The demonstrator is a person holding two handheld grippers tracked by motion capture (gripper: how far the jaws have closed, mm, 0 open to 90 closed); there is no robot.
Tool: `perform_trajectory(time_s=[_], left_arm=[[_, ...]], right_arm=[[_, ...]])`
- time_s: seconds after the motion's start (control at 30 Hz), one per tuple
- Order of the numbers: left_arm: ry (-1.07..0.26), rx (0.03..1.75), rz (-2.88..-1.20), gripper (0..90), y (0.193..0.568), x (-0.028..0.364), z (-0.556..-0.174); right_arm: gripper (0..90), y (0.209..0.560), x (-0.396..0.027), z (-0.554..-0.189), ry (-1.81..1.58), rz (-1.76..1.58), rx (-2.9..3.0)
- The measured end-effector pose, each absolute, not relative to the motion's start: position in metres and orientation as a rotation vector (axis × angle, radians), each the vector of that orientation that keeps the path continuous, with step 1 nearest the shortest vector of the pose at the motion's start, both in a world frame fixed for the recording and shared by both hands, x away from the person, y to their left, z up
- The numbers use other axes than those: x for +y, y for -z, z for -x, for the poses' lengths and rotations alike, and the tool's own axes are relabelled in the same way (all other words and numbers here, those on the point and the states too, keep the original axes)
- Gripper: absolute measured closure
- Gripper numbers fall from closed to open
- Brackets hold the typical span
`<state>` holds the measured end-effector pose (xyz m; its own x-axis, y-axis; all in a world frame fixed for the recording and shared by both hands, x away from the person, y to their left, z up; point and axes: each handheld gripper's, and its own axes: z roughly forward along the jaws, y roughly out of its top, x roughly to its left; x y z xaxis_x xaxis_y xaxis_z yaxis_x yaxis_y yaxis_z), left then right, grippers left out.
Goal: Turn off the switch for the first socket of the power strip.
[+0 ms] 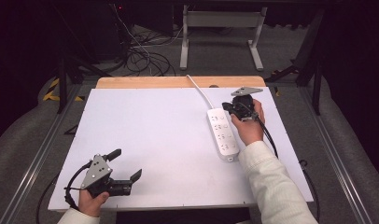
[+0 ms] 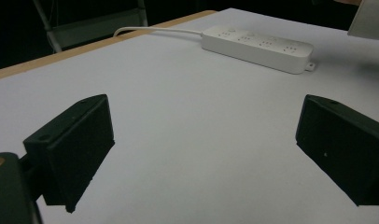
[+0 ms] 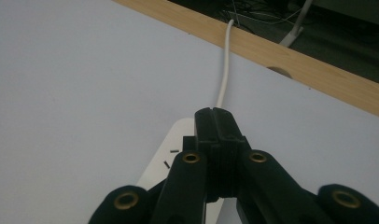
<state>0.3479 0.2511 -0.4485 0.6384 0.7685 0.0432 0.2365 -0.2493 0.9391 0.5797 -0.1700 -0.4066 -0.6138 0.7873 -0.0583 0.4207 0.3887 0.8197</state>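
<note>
- Nearest to the high camera is the left gripper (image 1: 124, 169), at the near left corner of the white table (image 1: 155, 130). Its jaws stand wide apart and hold nothing; it is well apart from the work.
- On the right side of the table lies the white power strip (image 1: 222, 134), flat, with its white cord (image 1: 200, 91) running off over the far wooden edge.
- At the strip's far end, near the cord, is the right gripper (image 3: 214, 122). Its jaws are pressed fully together, with nothing visible between them, and the tip is over that end of the strip.
- I judge that the right gripper is pressing something there, perhaps the switch; whether it really touches I cannot tell.
- No plug is in any socket, so the work seems at an early stage.
</note>
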Motion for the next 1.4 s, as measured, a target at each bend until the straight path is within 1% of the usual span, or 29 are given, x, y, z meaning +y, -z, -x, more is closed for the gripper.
perform_trajectory(time_s=[0.4,0.47,0.57,0.77,0.8,0.83,0.9,1.0,1.4], left_arm=[[-0.623,0.814,-1.792,4.5,0.449,0.251,-0.348],[-0.626,0.811,-1.795,4.5,0.448,0.252,-0.348],[-0.626,0.813,-1.794,4.5,0.448,0.251,-0.348],[-0.627,0.815,-1.795,4.5,0.448,0.251,-0.348],[-0.626,0.816,-1.795,4.5,0.448,0.252,-0.348],[-0.626,0.816,-1.795,4.5,0.448,0.252,-0.348],[-0.624,0.817,-1.795,4.5,0.448,0.252,-0.348],[-0.625,0.82,-1.795,4.5,0.448,0.252,-0.347],[-0.618,0.822,-1.796,4.5,0.448,0.252,-0.346]], right_arm=[[90.0,0.394,-0.173,-0.572,-1.152,-1.017,2.223],[79.1,0.392,-0.175,-0.57,-1.165,-1.018,2.22],[70.7,0.389,-0.176,-0.566,-1.173,-1.007,2.222],[48.5,0.377,-0.177,-0.551,-1.2,-0.956,2.21],[43.1,0.373,-0.178,-0.544,-1.21,-0.939,2.201],[43.1,0.373,-0.178,-0.544,-1.21,-0.939,2.201],[38.9,0.369,-0.179,-0.537,-1.22,-0.918,2.193],[35.1,0.364,-0.182,-0.526,-1.246,-0.912,2.199],[26.6,0.359,-0.195,-0.482,-1.336,-0.852,2.212]])
